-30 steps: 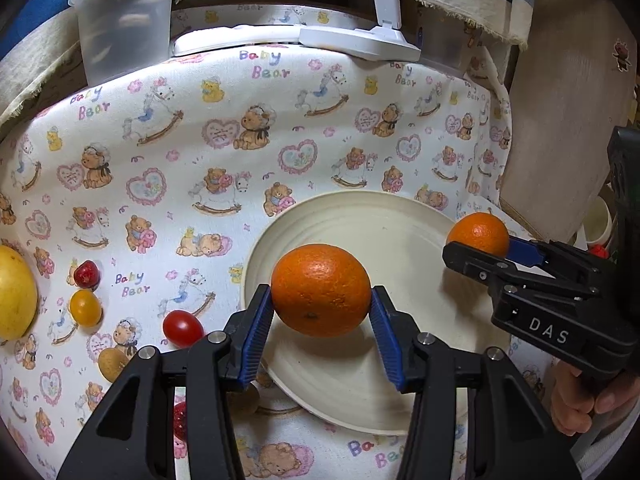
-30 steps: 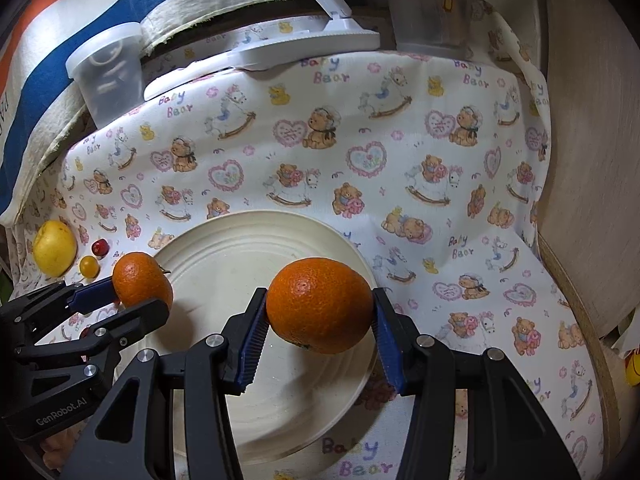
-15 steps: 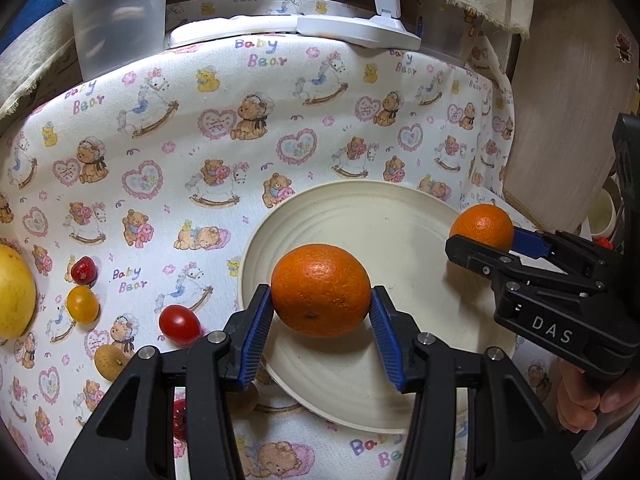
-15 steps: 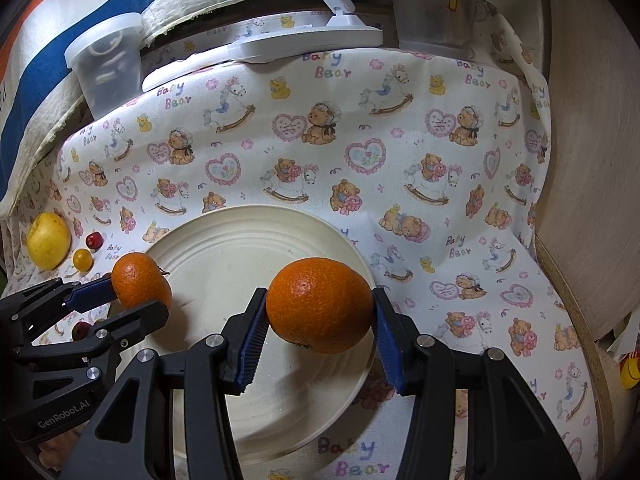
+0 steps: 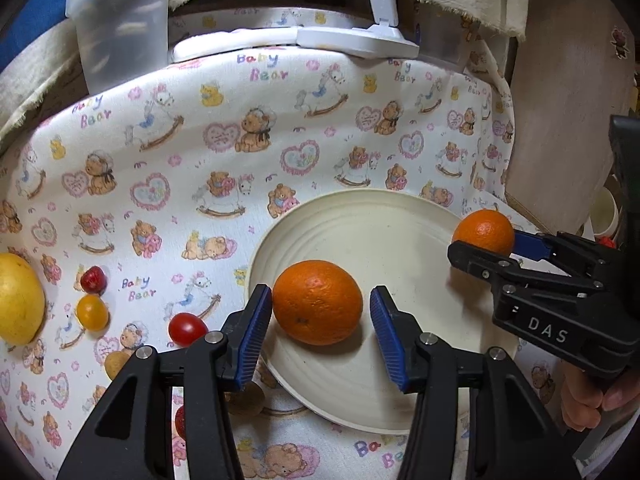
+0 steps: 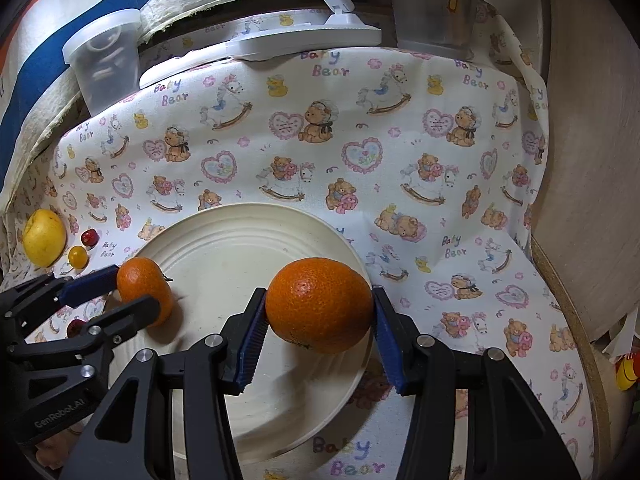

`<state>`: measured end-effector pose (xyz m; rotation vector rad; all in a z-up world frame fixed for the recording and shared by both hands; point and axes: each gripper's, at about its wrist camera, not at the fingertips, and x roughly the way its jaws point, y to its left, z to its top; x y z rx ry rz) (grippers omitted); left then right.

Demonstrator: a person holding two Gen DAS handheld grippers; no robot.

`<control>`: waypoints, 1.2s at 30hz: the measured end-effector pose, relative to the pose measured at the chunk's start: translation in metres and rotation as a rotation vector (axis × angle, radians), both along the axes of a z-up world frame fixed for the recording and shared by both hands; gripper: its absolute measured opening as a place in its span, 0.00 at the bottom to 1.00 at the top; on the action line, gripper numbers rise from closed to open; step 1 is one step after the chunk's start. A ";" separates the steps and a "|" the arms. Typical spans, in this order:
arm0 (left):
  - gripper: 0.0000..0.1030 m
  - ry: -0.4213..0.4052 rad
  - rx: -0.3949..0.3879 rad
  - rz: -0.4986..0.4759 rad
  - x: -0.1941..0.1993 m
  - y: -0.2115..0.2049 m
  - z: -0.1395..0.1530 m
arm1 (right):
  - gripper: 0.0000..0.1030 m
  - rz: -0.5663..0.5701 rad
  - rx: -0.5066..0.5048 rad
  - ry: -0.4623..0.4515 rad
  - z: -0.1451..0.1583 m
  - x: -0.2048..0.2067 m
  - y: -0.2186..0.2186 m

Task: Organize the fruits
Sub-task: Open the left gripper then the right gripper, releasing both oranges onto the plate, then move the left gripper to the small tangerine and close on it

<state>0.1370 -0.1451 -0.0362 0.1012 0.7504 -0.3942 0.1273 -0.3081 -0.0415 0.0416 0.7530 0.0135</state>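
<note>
Bear-print cloth [image 5: 224, 152], left tongs [image 5: 316, 334] just spread around plated orange [image 5: 318, 302], right tongs [image 6: 318, 334] pinching another orange [image 6: 320, 304]

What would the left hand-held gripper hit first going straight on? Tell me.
The orange, sitting on the plate right between its jaws. The jaws of the left hand-held gripper have just been opening, so pushing on would likely nudge it across the plate.

The left gripper [image 5: 318, 312] tips down. Its jaws have just been opening, and the orange [image 5: 316, 300] sits loose between them. The right gripper [image 6: 319, 314], near a hand [image 5: 584, 400], squeezes the other orange [image 6: 320, 302].
</note>
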 end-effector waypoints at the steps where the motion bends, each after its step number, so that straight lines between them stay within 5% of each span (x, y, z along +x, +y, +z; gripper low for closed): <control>1: 0.54 -0.002 0.000 0.002 0.000 0.000 0.000 | 0.50 -0.001 0.000 0.000 0.000 0.000 0.000; 7: 0.65 -0.055 0.009 0.049 -0.005 0.005 0.010 | 0.53 -0.016 -0.016 -0.002 0.000 0.000 0.001; 9: 0.66 -0.080 -0.005 0.062 -0.008 0.010 0.018 | 0.74 -0.034 -0.008 -0.009 0.000 -0.001 0.000; 10: 0.66 -0.091 -0.010 0.066 -0.010 0.011 0.022 | 0.77 -0.055 -0.008 -0.029 0.001 -0.002 -0.001; 15: 0.70 -0.168 -0.027 0.077 -0.021 0.022 0.054 | 0.77 -0.057 -0.002 -0.058 0.009 -0.007 0.000; 19: 0.86 -0.292 -0.031 0.114 -0.043 0.043 0.088 | 0.77 -0.066 0.012 -0.091 0.022 -0.019 0.006; 27: 0.99 -0.487 0.017 0.195 -0.110 0.090 0.118 | 0.84 0.013 0.050 -0.314 0.070 -0.079 0.038; 36: 0.99 -0.413 -0.009 0.318 -0.155 0.159 0.092 | 0.86 0.104 0.030 -0.362 0.075 -0.099 0.064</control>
